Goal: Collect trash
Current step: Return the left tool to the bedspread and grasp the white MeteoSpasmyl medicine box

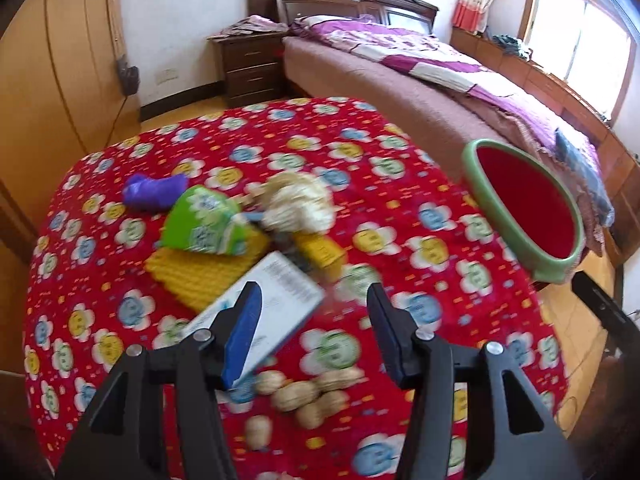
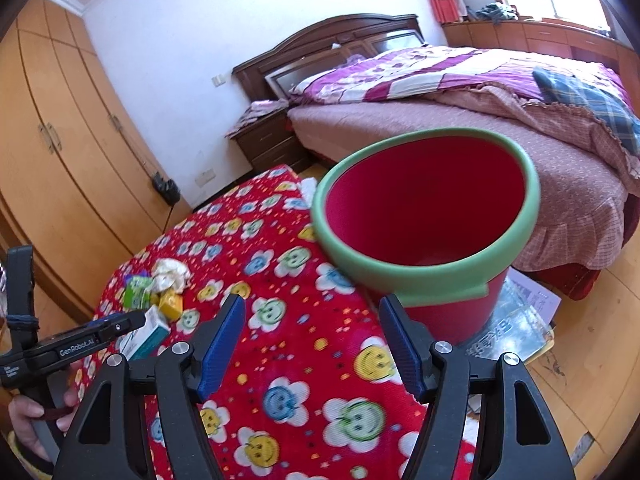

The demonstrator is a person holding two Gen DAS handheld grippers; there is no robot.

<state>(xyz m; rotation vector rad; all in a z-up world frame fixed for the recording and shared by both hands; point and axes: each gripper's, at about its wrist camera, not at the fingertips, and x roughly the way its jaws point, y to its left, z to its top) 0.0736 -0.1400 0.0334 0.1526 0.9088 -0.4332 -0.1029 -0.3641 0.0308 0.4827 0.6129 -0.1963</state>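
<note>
A pile of trash lies on the red flowered tablecloth [image 1: 280, 152]: a white and teal box [image 1: 276, 300], a green wrapper [image 1: 204, 222], a crumpled paper ball [image 1: 296, 200], a small yellow box [image 1: 320, 254], a purple wrapper [image 1: 154, 192] and several peanut shells [image 1: 304, 394]. My left gripper [image 1: 312, 300] is open just above the table, its left finger in front of the white box. A red bin with a green rim [image 2: 424, 216] stands past the table's right edge. My right gripper [image 2: 312, 312] is open and empty in front of the bin.
A yellow knitted mat [image 1: 200, 272] lies under the pile. A bed [image 2: 460, 120] with a purple quilt stands behind the table, a dark nightstand [image 1: 250, 68] beside it. Wooden wardrobes [image 2: 60, 140] line the left wall. Papers [image 2: 524, 320] lie on the floor near the bin.
</note>
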